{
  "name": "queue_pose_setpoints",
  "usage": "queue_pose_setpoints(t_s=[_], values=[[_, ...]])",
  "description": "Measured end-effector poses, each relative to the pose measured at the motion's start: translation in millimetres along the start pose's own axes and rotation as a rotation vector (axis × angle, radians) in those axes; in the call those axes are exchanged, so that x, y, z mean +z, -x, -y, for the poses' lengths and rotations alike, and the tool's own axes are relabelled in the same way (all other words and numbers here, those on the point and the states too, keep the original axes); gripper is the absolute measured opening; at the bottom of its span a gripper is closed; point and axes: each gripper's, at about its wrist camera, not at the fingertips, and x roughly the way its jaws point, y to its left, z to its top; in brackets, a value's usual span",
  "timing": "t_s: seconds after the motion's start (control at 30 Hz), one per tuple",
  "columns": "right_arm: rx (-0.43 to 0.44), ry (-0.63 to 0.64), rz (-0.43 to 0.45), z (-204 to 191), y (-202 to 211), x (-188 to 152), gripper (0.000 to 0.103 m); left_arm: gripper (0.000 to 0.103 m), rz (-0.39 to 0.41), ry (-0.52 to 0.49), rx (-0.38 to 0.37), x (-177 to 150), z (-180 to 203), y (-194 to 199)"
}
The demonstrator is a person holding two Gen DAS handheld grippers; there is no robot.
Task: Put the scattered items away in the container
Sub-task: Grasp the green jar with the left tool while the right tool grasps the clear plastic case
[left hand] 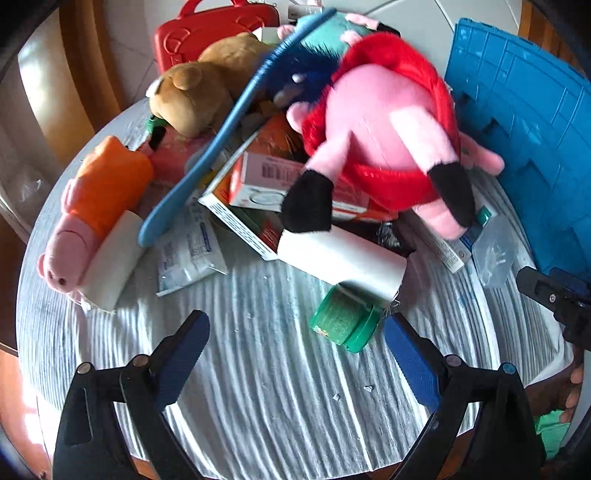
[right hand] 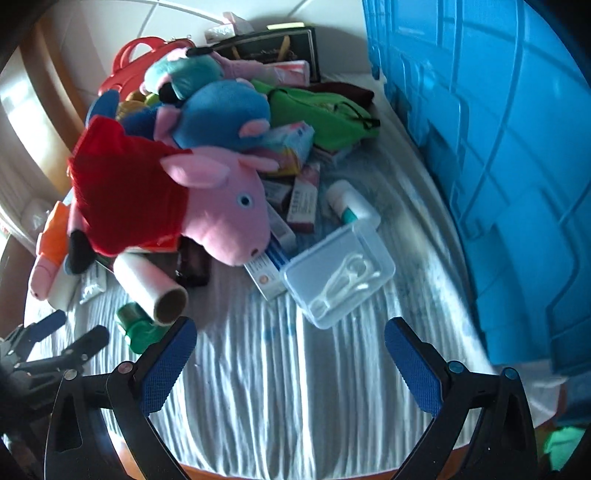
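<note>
A heap of items lies on a striped cloth. A pink pig plush in a red dress tops the heap; it also shows in the right wrist view. A blue container stands at the right, also in the right wrist view. My left gripper is open and empty above the cloth, close to a green tape roll and a white paper roll. My right gripper is open and empty, just short of a clear plastic box.
A pig plush in orange, a brown bear, a blue hanger, cardboard boxes and a red case fill the heap. A blue plush, a green bag and small tubes lie farther back.
</note>
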Motion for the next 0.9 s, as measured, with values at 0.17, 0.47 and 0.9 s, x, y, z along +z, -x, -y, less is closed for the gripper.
queue_pose_setpoints(t_s=[0.17,0.47,0.9], values=[[-0.019,-0.062,0.009,15,-13,-8,0.103,0.090,-0.047,-0.030,-0.016,-5,12,-32],[-0.025,-0.174,-0.004,26,-39,11,0.103,0.068,-0.053,-0.051,-0.009,-5,21,-56],[-0.107,-0.282,-0.005,40,-77,31,0.103,0.067,-0.040,-0.049,-0.007,-4,28,-58]])
